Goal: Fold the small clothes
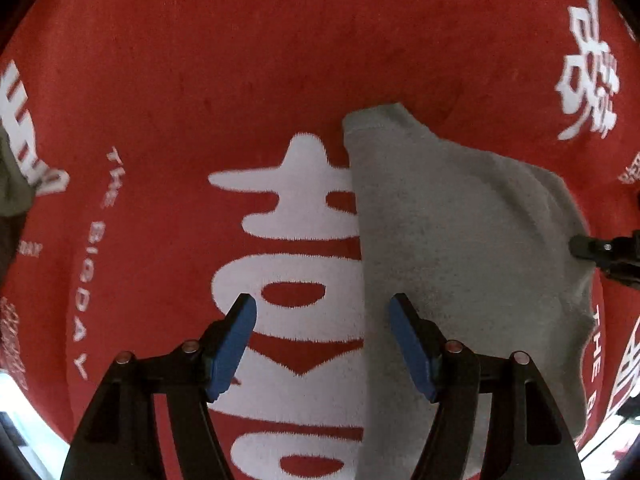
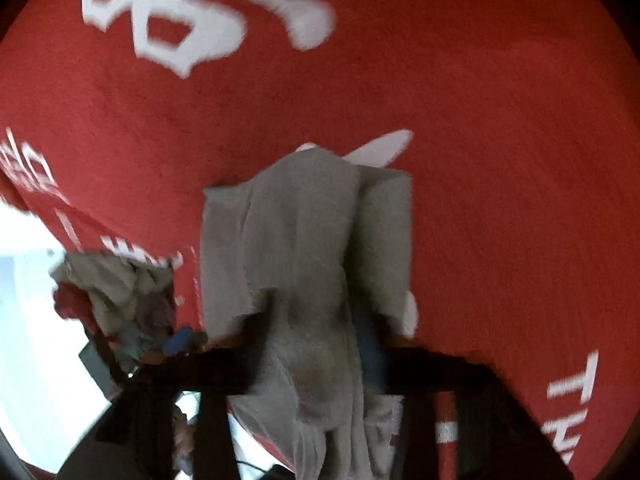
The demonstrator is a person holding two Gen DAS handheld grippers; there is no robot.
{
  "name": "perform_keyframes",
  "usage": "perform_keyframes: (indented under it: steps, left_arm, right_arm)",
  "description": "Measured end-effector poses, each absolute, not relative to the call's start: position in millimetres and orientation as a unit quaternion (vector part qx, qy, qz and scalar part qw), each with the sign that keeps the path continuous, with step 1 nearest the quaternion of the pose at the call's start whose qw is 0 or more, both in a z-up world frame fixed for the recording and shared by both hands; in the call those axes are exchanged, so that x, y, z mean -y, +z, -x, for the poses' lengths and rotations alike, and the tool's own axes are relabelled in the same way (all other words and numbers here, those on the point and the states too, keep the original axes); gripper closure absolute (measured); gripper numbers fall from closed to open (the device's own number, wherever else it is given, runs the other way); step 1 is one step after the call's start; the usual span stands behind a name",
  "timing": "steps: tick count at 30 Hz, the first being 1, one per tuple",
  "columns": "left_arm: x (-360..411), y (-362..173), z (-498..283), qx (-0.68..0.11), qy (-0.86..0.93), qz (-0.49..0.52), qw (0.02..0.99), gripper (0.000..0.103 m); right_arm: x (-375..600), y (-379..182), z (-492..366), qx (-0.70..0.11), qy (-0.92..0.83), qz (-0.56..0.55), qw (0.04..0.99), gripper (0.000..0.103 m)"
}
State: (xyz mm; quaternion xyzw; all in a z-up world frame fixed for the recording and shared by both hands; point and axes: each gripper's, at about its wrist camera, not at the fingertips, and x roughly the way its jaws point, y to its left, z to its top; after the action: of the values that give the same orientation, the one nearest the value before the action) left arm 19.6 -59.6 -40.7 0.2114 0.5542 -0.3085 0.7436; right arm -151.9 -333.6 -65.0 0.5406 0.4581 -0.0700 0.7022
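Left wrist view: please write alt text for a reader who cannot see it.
The left gripper hangs open over the left edge of a grey cloth lying on a red blanket with white lettering. The right gripper meets the cloth's right edge.

A small grey fleecy garment [image 1: 460, 248] lies spread on the red cloth with white lettering [image 1: 240, 80], one end bunched and lifted off it, its folds hanging creased.

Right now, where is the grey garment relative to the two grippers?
The grey garment lies on the red printed cloth, its straight edge running between the open left gripper fingers; the right gripper is shut on its far-right edge.
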Motion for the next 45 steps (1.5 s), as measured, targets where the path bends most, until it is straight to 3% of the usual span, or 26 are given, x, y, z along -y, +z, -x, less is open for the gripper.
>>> perform_keyframes:
  steps: [5,10,12,14,16,18,26,27,28,30,32,35,45]
  left_arm:
    - [70.1,-47.9,-10.9,-0.535,-0.321,-0.235,0.745,0.032]
    - [74.1,-48.6,-6.2,-0.538,-0.328,-0.232,0.741,0.032]
    - [76.6,-47.7,-1.9,-0.526,-0.330,-0.249,0.744,0.032]
    - [76.8,-48.0,-1.6,-0.521,-0.330,-0.255,0.745,0.032]
    - [75.7,-47.1,-4.0,-0.527,-0.329,-0.250,0.743,0.032]
    - [75.2,-44.3,-2.4,-0.530,-0.328,-0.247,0.742,0.032]
    - [77.3,-43.5,-2.4,-0.528,-0.323,-0.256,0.742,0.032]
    - [77.3,-41.6,-2.3,-0.528,-0.323,-0.260,0.741,0.032]
    - [77.0,-39.6,-1.4,-0.528,-0.324,-0.262,0.739,0.032]
    - [75.8,-38.3,1.9,-0.524,-0.328,-0.269,0.739,0.032]
    - [74.9,-40.3,4.3,-0.518,-0.325,-0.276,0.741,0.018]
    - [73.0,-36.3,3.7,-0.523,-0.323,-0.279,0.738,0.018]
    - [29.0,-40.8,40.8,-0.555,-0.355,-0.323,0.679,0.018]
  right_arm:
    - [327.6,-31.8,140.7,-0.469,-0.054,-0.462,0.750,0.094]
    - [336.5,-75.3,150.0,-0.517,-0.081,-0.439,0.730,0.094]
    - [341.8,-83.2,158.8,-0.494,-0.084,-0.471,0.726,0.094]
    - [343.4,-81.5,166.3,-0.482,-0.099,-0.484,0.724,0.087]
    - [342.5,-75.3,175.1,-0.481,-0.111,-0.497,0.714,0.059]
    - [337.7,-65.7,189.3,-0.476,-0.099,-0.516,0.705,0.056]
    - [258.9,-72.6,225.4,-0.510,-0.004,-0.552,0.659,0.058]
    - [251.0,-76.9,224.6,-0.517,-0.003,-0.551,0.655,0.078]
    - [246.6,-76.8,222.8,-0.523,-0.003,-0.543,0.657,0.092]
    - [242.5,-62.5,220.6,-0.527,-0.008,-0.501,0.686,0.092]
    - [244.6,-58.2,224.0,-0.532,-0.022,-0.475,0.701,0.092]
    - [252.1,-86.4,241.8,-0.546,-0.046,-0.503,0.668,0.092]
    - [254.1,-75.3,240.3,-0.549,-0.057,-0.498,0.669,0.089]
